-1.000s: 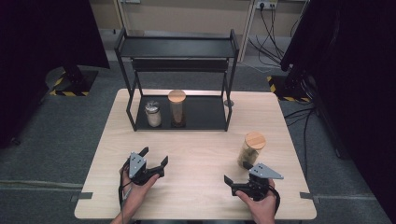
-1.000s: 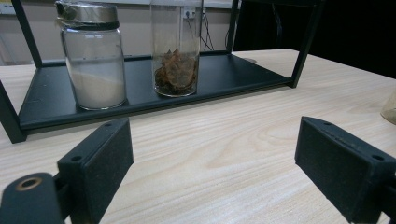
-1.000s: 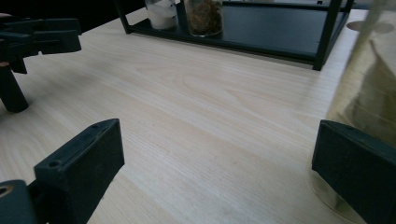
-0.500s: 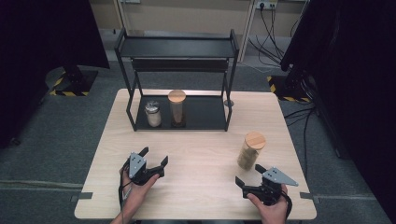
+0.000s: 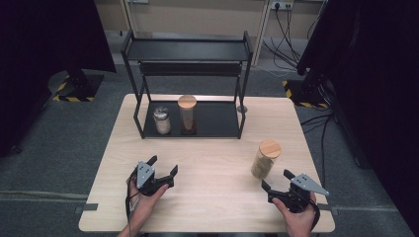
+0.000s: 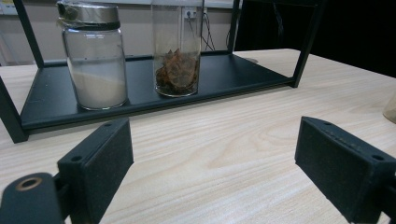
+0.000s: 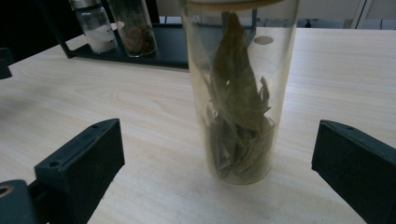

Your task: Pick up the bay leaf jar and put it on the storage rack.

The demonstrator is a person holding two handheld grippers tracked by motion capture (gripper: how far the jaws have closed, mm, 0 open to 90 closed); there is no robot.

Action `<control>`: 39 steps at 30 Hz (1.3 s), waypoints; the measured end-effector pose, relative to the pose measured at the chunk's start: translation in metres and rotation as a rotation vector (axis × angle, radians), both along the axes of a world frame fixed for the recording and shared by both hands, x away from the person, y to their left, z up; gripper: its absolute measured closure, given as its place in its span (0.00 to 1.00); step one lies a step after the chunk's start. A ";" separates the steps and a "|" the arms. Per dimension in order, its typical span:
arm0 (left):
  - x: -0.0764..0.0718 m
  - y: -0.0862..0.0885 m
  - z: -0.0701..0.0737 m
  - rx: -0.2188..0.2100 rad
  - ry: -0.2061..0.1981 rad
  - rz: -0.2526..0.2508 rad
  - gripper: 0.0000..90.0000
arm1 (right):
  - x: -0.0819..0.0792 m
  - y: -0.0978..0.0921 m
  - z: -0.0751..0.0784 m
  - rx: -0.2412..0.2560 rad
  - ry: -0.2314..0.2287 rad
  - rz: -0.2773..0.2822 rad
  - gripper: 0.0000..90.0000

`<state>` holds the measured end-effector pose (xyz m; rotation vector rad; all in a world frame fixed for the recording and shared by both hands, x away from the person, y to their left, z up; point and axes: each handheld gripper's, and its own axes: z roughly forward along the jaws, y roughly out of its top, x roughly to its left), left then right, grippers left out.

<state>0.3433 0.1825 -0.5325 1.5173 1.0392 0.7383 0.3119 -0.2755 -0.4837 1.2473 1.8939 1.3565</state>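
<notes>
Holding your right gripper [image 5: 277,180] with jaws spread wide, you face the leaf jar [image 5: 265,158], upright on the pale wooden table [image 5: 217,163] just ahead. Your left gripper [image 5: 162,166] rests agape too. Beyond stands a black rack [image 5: 190,79]; grey carpet [image 5: 59,143] and dark curtains [image 5: 375,74] surround.

A black rack [image 5: 225,121] holds a white-powder jar [image 5: 161,121] beside a brown-spice jar [image 5: 187,114].
</notes>
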 end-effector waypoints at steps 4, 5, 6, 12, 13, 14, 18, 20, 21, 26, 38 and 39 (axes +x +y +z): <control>0.000 0.000 0.000 -0.001 -0.004 0.001 0.12 | 0.009 -0.001 0.005 0.002 -0.017 -0.017 0.04; 0.000 0.000 0.000 -0.001 -0.005 0.000 0.12 | 0.012 0.000 0.007 0.000 -0.024 -0.018 0.04; 0.000 0.000 0.000 -0.002 -0.005 0.000 0.12 | 0.015 0.001 0.008 -0.005 -0.029 -0.019 0.05; 0.000 0.001 0.000 -0.008 -0.003 0.000 0.12 | 0.033 0.008 0.014 -0.024 -0.043 -0.017 0.09; 0.000 0.001 0.000 -0.008 -0.004 0.000 0.12 | 0.036 0.009 0.015 -0.028 -0.045 -0.014 0.10; 0.000 0.001 0.000 -0.007 -0.004 0.000 0.12 | 0.038 0.011 0.015 -0.031 -0.045 -0.013 0.10; -0.001 0.001 0.000 -0.006 -0.005 -0.001 0.12 | 0.047 0.016 0.014 -0.051 -0.042 -0.011 0.14; -0.001 0.001 0.000 -0.005 -0.006 -0.001 0.12 | 0.051 0.017 0.012 -0.057 -0.035 -0.012 0.15; -0.001 0.001 0.000 -0.005 -0.006 -0.001 0.12 | 0.051 0.017 0.012 -0.057 -0.035 -0.012 0.15; -0.001 0.000 0.000 -0.004 -0.007 -0.002 0.12 | 0.059 0.020 0.008 -0.065 -0.030 -0.015 0.21; -0.001 0.000 0.000 -0.003 -0.008 -0.004 0.12 | 0.062 0.022 0.008 -0.094 -0.049 -0.008 0.28; -0.001 0.000 0.000 -0.003 -0.008 -0.004 0.12 | 0.061 0.022 0.008 -0.091 -0.050 -0.005 0.28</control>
